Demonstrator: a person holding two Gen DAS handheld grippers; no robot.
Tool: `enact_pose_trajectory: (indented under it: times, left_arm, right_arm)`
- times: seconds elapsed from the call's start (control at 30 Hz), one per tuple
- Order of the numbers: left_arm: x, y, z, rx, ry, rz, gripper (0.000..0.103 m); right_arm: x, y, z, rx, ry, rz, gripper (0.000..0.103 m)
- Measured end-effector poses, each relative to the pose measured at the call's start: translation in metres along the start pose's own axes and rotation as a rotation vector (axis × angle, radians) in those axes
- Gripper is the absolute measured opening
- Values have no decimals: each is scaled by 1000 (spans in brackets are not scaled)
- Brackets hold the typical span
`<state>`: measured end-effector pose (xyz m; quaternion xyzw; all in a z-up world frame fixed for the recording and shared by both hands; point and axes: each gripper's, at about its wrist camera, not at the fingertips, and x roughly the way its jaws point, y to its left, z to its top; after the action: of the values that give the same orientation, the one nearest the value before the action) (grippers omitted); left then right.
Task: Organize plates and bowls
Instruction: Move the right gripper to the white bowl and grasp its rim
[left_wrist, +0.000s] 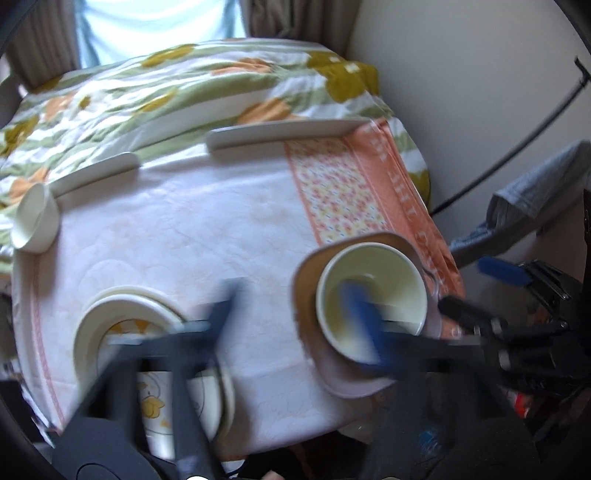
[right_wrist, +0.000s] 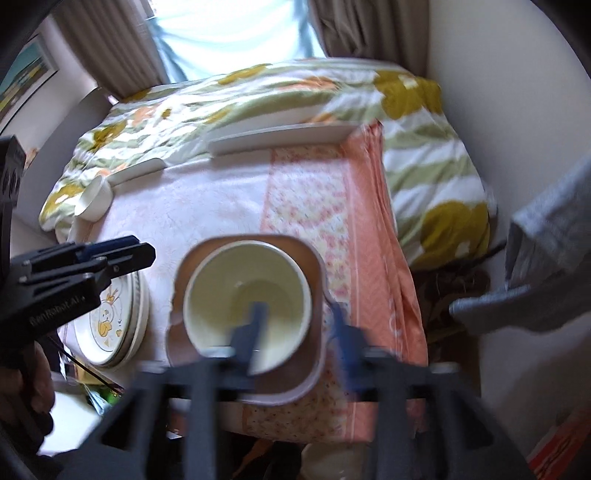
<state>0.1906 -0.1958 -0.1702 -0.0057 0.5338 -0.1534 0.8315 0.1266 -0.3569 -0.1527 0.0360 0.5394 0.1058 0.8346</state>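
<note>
Sitting upright, mouth up: bowl (right_wrist: 247, 295)

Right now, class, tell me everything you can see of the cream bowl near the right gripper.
The cream bowl is round, deep, and smooth like glazed ceramic, pale yellow-white inside. It stands upright and looks empty, resting on a squarish brown plate with rounded corners, on the patterned cloth. The right gripper straddles the bowl's near right wall, one blue finger inside, one outside. Motion blur hides whether it is gripping.

A home bedroom: a bed under a floral quilt (right_wrist: 258, 99), curtains (right_wrist: 122, 48) at the window, and a cloth-covered table (right_wrist: 207, 221).
</note>
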Motion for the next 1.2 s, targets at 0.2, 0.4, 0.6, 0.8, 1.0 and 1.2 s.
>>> enact_pose_trajectory:
  times: [0.2, 0.4, 0.6, 0.8, 1.0, 1.2]
  left_arm:
    - [-43, 43, -10, -120, -75, 96, 103]
    - [-88, 101, -28, -305, -137, 201, 102]
    - [-136, 169, -40, -460, -234, 299, 102]
    - [-147, 240, -44, -587, -273, 306, 102]
    - [-116, 318, -35, -749, -272, 187, 90]
    - [-52, 386, -28, -889, -209, 77, 64]
  right_arm:
    - [-4, 36, 23, -167, -74, 66, 96]
    - [4, 89, 56, -349, -95, 176, 102]
    - [8, 144, 107, -399, -91, 233, 102]
    - [25, 215, 161, -471, -67, 285, 102]
    - [86, 286, 202, -492, 34, 323, 101]
    - [166, 342, 221, -500, 161, 362, 68]
